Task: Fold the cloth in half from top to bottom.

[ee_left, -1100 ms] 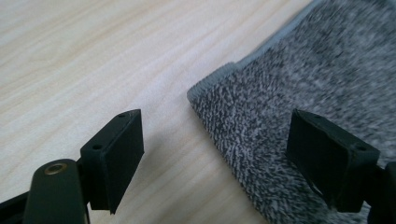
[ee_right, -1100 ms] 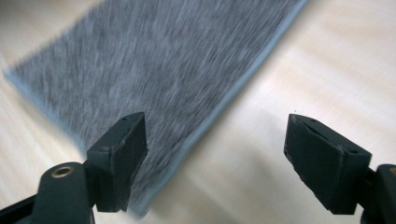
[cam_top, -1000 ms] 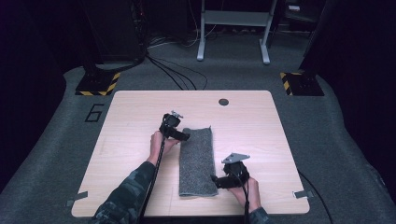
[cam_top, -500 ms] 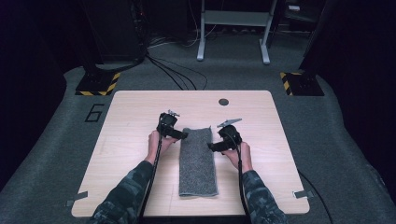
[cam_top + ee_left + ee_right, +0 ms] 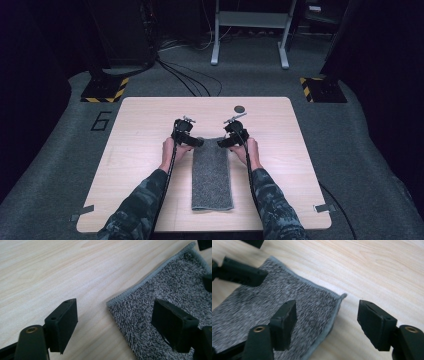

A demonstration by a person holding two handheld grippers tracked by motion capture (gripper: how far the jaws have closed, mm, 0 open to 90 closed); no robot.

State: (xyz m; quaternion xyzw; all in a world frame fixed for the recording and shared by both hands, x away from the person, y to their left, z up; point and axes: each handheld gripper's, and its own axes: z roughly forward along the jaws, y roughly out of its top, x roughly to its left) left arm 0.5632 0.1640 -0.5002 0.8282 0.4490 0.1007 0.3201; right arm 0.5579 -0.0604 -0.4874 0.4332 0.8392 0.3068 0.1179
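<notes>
While your left gripper (image 5: 113,322) straddles the towel's (image 5: 212,175) far left corner, its jaws stand apart. Your right gripper (image 5: 327,323), jaws just closing but still apart, straddles the far right corner.

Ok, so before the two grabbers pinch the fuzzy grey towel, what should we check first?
1. Towel lies flat on the table: ok.
2. Left gripper straddles the towel's far left corner, jaws apart, just been closing: ok.
3. Right gripper straddles the far right corner, jaws apart, just been closing: ok.
4. Pads pressing the cloth yet: not ok, neither grips.
5. Small dark disc clear of the towel: ok.
6. Towel folded double: cannot tell.
</notes>
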